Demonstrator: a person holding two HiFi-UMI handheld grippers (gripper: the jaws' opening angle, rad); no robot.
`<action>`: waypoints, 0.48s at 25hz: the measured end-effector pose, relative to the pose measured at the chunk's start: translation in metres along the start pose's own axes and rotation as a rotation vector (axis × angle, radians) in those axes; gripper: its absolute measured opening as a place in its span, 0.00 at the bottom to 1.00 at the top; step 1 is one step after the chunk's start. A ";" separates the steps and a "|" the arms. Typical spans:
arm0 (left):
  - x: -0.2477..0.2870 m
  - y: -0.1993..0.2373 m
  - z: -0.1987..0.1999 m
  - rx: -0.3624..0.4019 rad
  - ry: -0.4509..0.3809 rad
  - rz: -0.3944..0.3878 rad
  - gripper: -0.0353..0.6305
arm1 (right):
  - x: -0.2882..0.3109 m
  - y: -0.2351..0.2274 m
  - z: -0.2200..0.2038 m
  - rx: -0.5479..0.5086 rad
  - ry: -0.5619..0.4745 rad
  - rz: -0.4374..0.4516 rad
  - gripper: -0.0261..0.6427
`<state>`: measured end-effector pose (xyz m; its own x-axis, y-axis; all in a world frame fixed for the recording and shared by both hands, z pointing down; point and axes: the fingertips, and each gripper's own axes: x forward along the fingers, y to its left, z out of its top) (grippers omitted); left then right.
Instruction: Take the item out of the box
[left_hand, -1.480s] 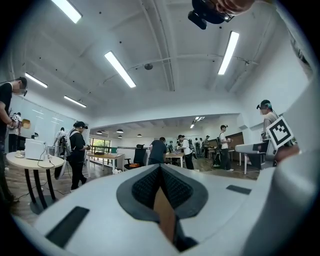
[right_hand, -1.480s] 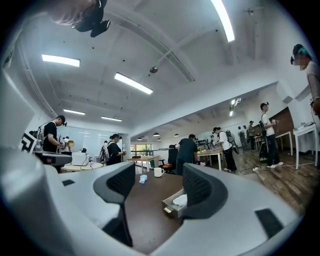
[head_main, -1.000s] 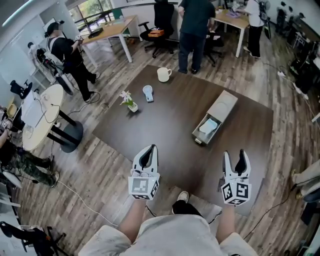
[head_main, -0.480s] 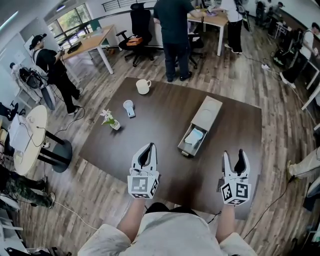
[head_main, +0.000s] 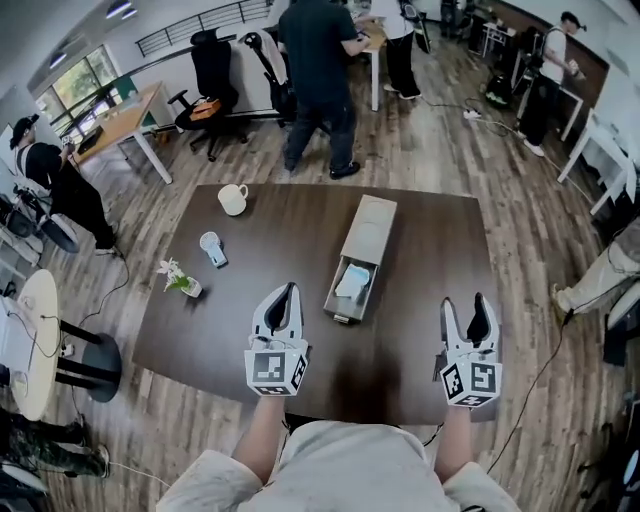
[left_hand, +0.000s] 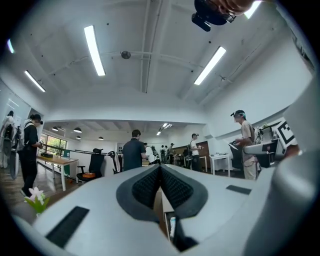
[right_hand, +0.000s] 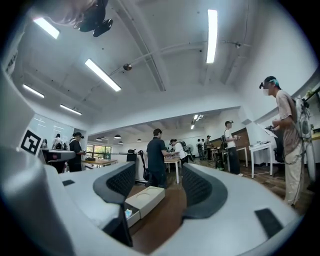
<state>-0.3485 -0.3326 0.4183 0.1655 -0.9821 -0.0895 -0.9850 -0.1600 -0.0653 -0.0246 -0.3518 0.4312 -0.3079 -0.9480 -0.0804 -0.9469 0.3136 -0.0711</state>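
Dark-brown desk carries a beige slide-out box at frame centre, its tray pulled out toward the lower edge. Pale blue-white item lies in the tray; neither gripper touches it. L gripper, lower left of centre: jaws pressed together, nothing btwn them. R gripper, lower right: jaws apart, empty; box shows beyond the gap, well apart. White mug and flower vase sit on the desk's left part.
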 end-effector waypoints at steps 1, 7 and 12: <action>0.004 0.001 0.001 0.005 -0.008 -0.017 0.06 | -0.001 -0.002 0.001 -0.004 -0.006 -0.018 0.47; 0.031 -0.004 0.001 -0.001 -0.030 -0.109 0.06 | -0.009 -0.005 0.010 -0.024 -0.029 -0.097 0.47; 0.042 -0.028 0.002 -0.008 -0.044 -0.174 0.06 | -0.019 -0.008 0.019 -0.045 -0.042 -0.118 0.47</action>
<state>-0.3136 -0.3688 0.4140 0.3350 -0.9344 -0.1210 -0.9417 -0.3279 -0.0754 -0.0096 -0.3354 0.4141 -0.1910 -0.9747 -0.1159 -0.9797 0.1966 -0.0384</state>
